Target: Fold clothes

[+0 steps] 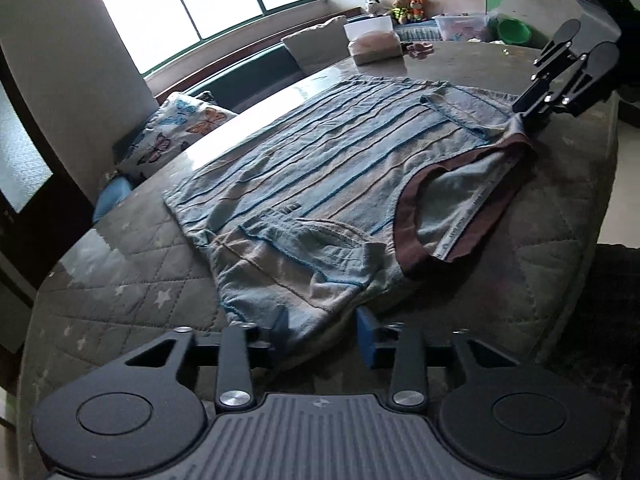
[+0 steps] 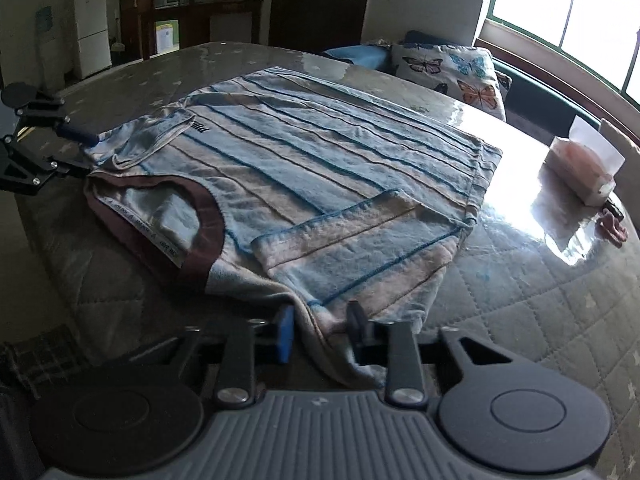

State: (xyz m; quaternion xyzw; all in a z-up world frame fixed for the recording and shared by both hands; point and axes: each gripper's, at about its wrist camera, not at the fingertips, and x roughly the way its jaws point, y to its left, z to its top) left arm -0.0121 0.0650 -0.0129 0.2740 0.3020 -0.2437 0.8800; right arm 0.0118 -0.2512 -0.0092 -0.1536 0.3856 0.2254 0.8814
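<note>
A blue and beige striped shirt (image 1: 320,168) with a brown collar (image 1: 408,240) lies flat on the quilted table (image 1: 140,280), both sleeves folded onto its front. My left gripper (image 1: 323,334) stands at the near shoulder. Loose cloth lies between its blue pads (image 1: 366,336), which stand apart and do not pinch it. The right wrist view shows the same gripper (image 2: 90,152) with its fingers apart astride that shoulder corner. My right gripper (image 2: 320,330) is at the other shoulder with a bunched fold of the shirt (image 2: 320,152) between its pads. Across the table, its fingers (image 1: 518,114) meet on the raised corner.
A tissue box (image 2: 586,172) and a small pink object (image 2: 612,228) sit on the table beyond the hem. A butterfly cushion (image 1: 176,128) lies on the window bench past the table edge. Plush toys and a green basin (image 1: 514,30) stand further back.
</note>
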